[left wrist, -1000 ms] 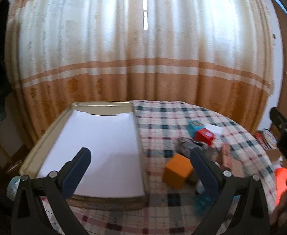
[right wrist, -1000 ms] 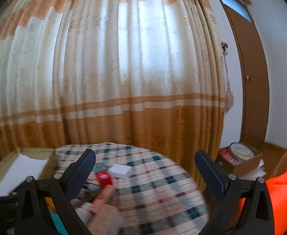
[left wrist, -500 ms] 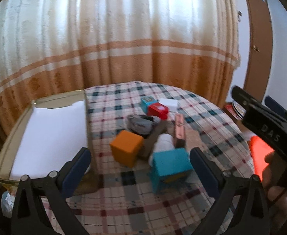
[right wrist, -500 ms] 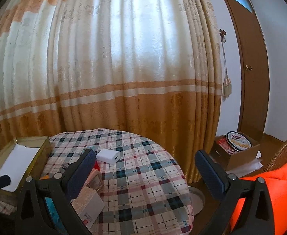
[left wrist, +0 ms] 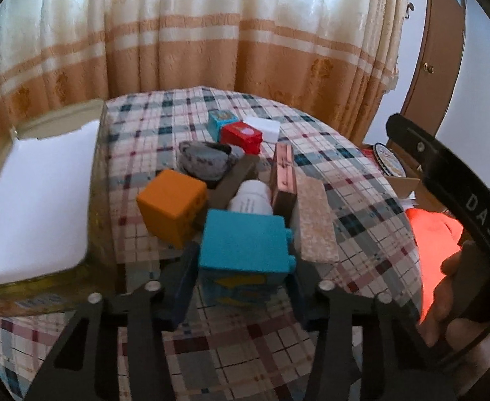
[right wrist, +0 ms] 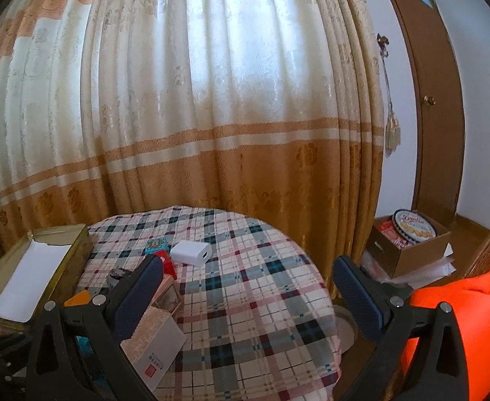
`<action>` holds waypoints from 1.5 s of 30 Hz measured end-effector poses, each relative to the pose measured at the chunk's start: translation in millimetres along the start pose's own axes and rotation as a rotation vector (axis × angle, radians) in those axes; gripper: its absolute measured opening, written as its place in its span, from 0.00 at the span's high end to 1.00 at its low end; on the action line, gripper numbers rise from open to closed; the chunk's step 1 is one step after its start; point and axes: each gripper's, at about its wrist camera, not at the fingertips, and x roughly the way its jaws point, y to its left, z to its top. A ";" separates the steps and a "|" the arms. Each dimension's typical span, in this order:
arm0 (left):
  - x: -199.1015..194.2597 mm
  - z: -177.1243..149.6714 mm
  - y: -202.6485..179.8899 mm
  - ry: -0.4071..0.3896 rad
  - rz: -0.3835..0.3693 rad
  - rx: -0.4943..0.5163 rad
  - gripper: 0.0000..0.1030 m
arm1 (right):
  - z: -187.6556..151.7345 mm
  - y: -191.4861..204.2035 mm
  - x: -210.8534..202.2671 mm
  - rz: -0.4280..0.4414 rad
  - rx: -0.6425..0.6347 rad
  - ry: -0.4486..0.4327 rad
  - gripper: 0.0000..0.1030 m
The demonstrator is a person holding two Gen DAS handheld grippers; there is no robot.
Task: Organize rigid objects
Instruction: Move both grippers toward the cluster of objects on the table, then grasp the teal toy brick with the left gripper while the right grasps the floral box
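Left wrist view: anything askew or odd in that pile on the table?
Yes. The objects sit jumbled rather than sorted: the white bottle lies on its side, wedged between a brown box and the copper-coloured box, which stands on edge. The tin tray beside them holds only a white liner. The left gripper is closed on the blue block.

The worktop [right wrist: 251,300] is crowded on its left half. The gold tin [left wrist: 99,200] walls off the left edge, and just beside it the orange cube [left wrist: 173,205], the blue block [left wrist: 243,240] and the speckled box [left wrist: 315,217] sit packed close, with a white bottle [left wrist: 251,197] and a copper box [left wrist: 283,173] wedged behind. Only a narrow checked strip runs between tin and cube. Farther back, a grey pouch [left wrist: 204,162], a red box [left wrist: 241,137] and a white charger [right wrist: 191,252] block the middle. The right half of the cloth lies open, as does the strip along the curtain [right wrist: 211,117].
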 end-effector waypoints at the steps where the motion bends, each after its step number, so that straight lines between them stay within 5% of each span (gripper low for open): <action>1: 1.1 0.1 0.3 0.004 -0.004 -0.003 0.57 | -0.9 0.3 1.1 0.002 0.003 0.007 0.01; 6: -1.3 -0.2 7.5 -0.008 -0.035 -0.041 0.58 | -4.9 -2.6 8.0 0.020 0.029 0.056 0.01; 13: -29.4 4.6 12.0 -0.113 0.024 -0.004 0.58 | -12.8 9.4 15.9 0.107 0.034 0.152 0.21; 27: -51.1 13.3 43.9 -0.176 0.091 -0.090 0.58 | -39.8 49.5 41.6 0.312 0.006 0.468 0.22; 30: -50.6 13.0 43.8 -0.172 0.093 -0.090 0.58 | -45.4 48.6 49.8 0.334 0.023 0.525 0.38; 41: -60.4 15.4 54.8 -0.195 0.101 -0.122 0.60 | -46.8 21.7 57.3 0.446 0.239 0.645 0.54; 45: -61.5 15.3 54.3 -0.197 0.100 -0.119 0.60 | -44.1 29.6 50.1 0.393 0.158 0.620 0.56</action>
